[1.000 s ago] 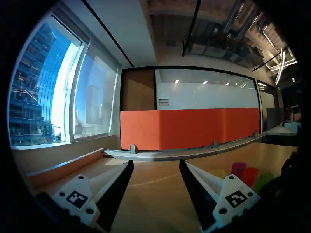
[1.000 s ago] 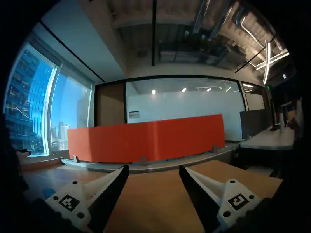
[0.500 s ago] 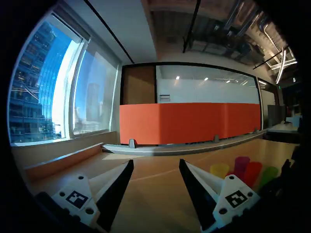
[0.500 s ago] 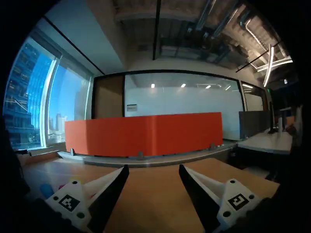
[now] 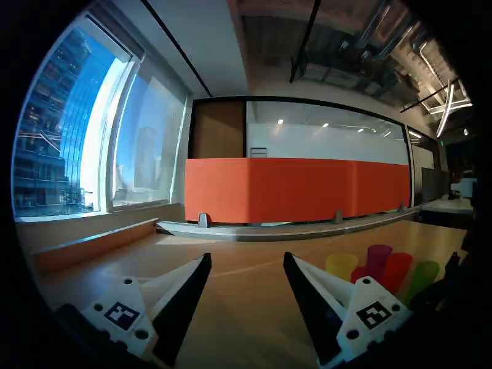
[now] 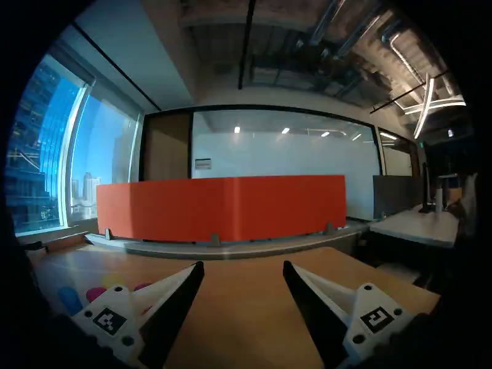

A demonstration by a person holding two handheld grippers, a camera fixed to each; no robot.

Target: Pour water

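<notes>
Both cameras have tipped downward over the last second. The long orange divider panel [image 5: 295,189] now sits higher in the left gripper view, and the cluster of translucent coloured plastic cups [image 5: 381,267] has come up into fuller sight.

The left gripper [image 5: 246,259] hangs over the pale wooden tabletop [image 5: 246,320] with its two fingers spread apart and nothing between them. The cups stand ahead and to its right, just past its right finger: a yellow cup [image 5: 341,264] nearest the centre line, a purple cup [image 5: 379,253] behind it, then a red cup [image 5: 396,270] and a green cup [image 5: 424,273] farther right. They are packed close together, and whether they touch cannot be told.

The right gripper [image 6: 243,265] is likewise parted and empty. From it the same group lies ahead and to its left, beside its left finger, where a blue top [image 6: 69,299] and a pink top [image 6: 95,293] peek out.

Which cup holds water cannot be judged from here.

These cups are probably light, thin-walled and smooth, so they would flex under a hard squeeze and could slip. A firm but gentle pinch across the mid-wall, below the rim, seems best. Taking an outer cup first would avoid knocking its neighbours. A filled one will be heavier and prone to slosh.
</notes>
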